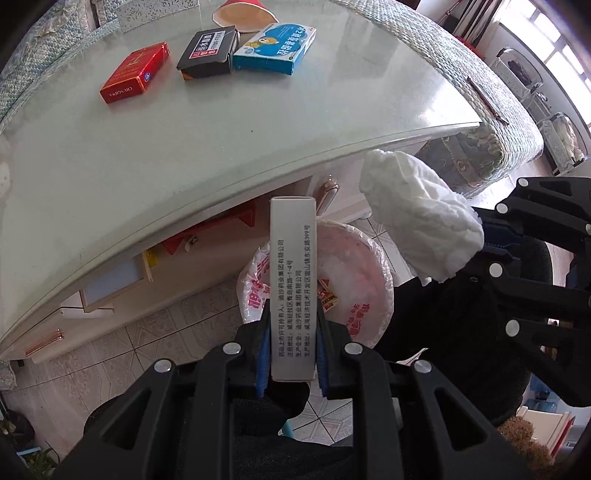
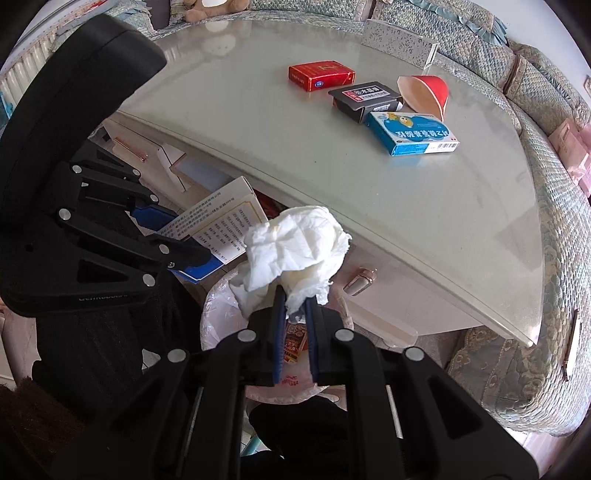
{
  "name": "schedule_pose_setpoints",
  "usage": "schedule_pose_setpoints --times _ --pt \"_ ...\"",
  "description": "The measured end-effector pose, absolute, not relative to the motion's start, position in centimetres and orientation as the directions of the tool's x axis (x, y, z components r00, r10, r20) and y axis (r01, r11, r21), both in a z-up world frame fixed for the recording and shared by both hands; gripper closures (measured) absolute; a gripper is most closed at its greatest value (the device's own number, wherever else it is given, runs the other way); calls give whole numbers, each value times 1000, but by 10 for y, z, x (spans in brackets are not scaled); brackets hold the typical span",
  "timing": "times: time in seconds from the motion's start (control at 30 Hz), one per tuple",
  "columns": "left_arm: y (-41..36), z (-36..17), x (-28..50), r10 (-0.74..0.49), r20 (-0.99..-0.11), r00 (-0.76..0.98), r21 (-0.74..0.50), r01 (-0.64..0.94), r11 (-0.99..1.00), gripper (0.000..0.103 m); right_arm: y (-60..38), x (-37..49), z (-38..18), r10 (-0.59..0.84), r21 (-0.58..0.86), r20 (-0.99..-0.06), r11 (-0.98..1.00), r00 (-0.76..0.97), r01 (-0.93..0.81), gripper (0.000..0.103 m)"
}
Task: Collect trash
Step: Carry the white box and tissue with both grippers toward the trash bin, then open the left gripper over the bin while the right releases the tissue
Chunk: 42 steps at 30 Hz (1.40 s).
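Observation:
My left gripper [image 1: 292, 317] is shut on a white medicine box [image 1: 292, 280] and holds it upright above a bin lined with a pink-printed bag [image 1: 354, 266]. My right gripper [image 2: 295, 299] is shut on a crumpled white tissue [image 2: 295, 247] above the same bin [image 2: 218, 314]. The tissue also shows in the left wrist view [image 1: 417, 218], and the white box in the right wrist view [image 2: 218, 225]. On the glass table [image 1: 184, 147] lie a red pack [image 1: 135, 72], a black box [image 1: 208, 53], a blue box [image 1: 275, 48] and a red paper cup [image 1: 245, 13].
The bin stands on the tiled floor [image 1: 147, 339] beside the table's front edge, next to cabinet drawers with copper handles [image 1: 327, 194]. A patterned sofa [image 2: 535, 184] curves round the table's far side. A silver box [image 2: 399, 44] stands at the table's back.

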State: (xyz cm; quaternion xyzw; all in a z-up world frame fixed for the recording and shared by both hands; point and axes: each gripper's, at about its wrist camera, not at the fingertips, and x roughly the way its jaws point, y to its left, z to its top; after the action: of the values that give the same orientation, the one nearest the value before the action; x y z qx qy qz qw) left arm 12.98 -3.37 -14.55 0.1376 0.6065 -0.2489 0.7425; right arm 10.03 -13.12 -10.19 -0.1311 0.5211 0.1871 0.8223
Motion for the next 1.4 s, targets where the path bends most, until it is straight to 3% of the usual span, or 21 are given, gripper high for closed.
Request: schedule_pose_setpoints --times 1.4 --pt "-39 -313 143 -174 -972 -157 -225 417 881 83 -150 126 -247 165 104 -960 959 225 -262 91"
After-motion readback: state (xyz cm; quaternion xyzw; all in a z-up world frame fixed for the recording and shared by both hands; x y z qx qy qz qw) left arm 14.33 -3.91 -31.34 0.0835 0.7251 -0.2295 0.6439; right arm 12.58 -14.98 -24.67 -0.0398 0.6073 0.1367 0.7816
